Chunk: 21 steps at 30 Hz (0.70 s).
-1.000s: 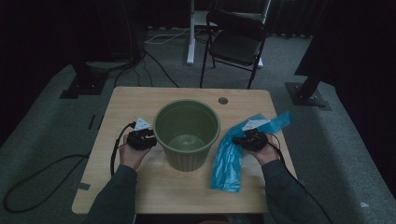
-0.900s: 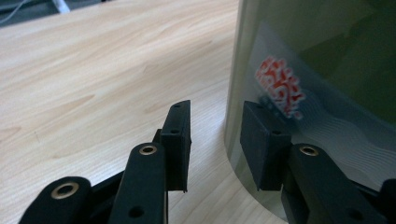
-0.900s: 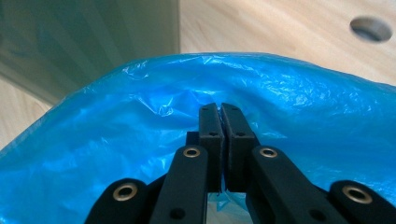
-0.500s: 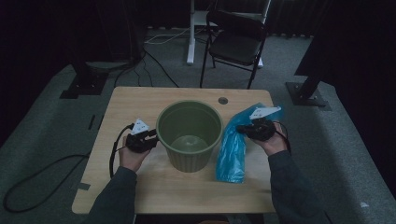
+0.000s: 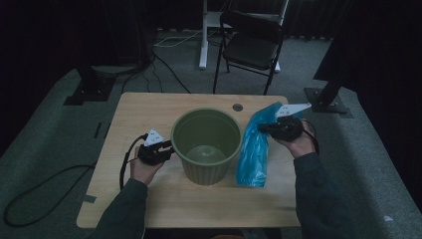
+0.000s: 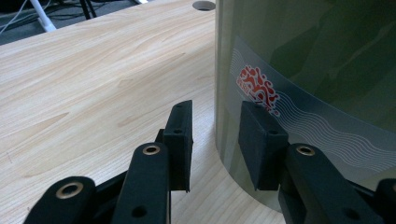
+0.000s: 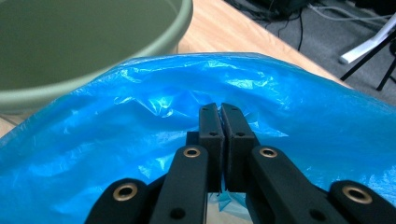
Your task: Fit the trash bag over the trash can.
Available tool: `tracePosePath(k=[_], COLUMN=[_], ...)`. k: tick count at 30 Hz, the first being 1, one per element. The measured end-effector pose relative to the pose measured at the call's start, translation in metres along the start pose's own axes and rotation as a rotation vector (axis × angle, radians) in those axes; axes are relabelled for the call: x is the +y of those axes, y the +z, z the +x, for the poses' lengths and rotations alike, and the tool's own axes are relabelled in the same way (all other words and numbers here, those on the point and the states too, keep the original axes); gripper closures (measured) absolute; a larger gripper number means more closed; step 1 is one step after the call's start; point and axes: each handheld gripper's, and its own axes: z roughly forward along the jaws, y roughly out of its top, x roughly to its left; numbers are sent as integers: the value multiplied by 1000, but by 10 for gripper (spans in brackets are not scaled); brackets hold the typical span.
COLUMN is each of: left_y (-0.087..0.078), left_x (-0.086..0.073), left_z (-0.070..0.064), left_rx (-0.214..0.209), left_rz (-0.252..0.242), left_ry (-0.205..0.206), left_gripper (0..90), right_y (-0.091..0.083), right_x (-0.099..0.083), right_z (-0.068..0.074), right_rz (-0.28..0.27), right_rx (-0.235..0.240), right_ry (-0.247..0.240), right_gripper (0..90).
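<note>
Pale wood grain covers the rectangular tabletop (image 5: 149, 112) in front of me, and at its centre stands the round olive-green plastic bucket (image 5: 206, 144), upright with its mouth open. At the bucket's three o'clock hangs the crinkled bright blue plastic bag (image 5: 253, 149), its lower end resting on the wood, pinched in the closed jaws of my right gripper (image 5: 263, 128). At the bucket's nine o'clock my left gripper (image 5: 168, 147) sits low with its jaws parted, one pad (image 6: 258, 140) just beside the bucket wall.

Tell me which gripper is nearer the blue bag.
Right. The right gripper is shut on the blue bag; the left gripper sits across the green bin, open beside its wall.
</note>
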Motion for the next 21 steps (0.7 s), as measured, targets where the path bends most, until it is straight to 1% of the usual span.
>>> tracePosePath(k=[4,6,10,15,21], left_y=[1,2,2,2,2], left_x=[-1,-1,-1,-1,-1], left_z=[0,0,0,0,0], left_rx=[0,-1,2,3,8], left_rz=[10,14,15,16,15], left_ry=[0,-2,-2,0,1], left_gripper=[642,640,639,636,631], right_y=[-9,-14,-18,-19,-15], right_x=[8,12,21,35,55], right_z=[-2,-3,-4,-2,3], right_rz=[-25,-46,-65,-82,-102], right_rx=[-5,3,8,18,21], right_ry=[-3,-5,-8,-16,-31], right_gripper=[882,882,883,883,883])
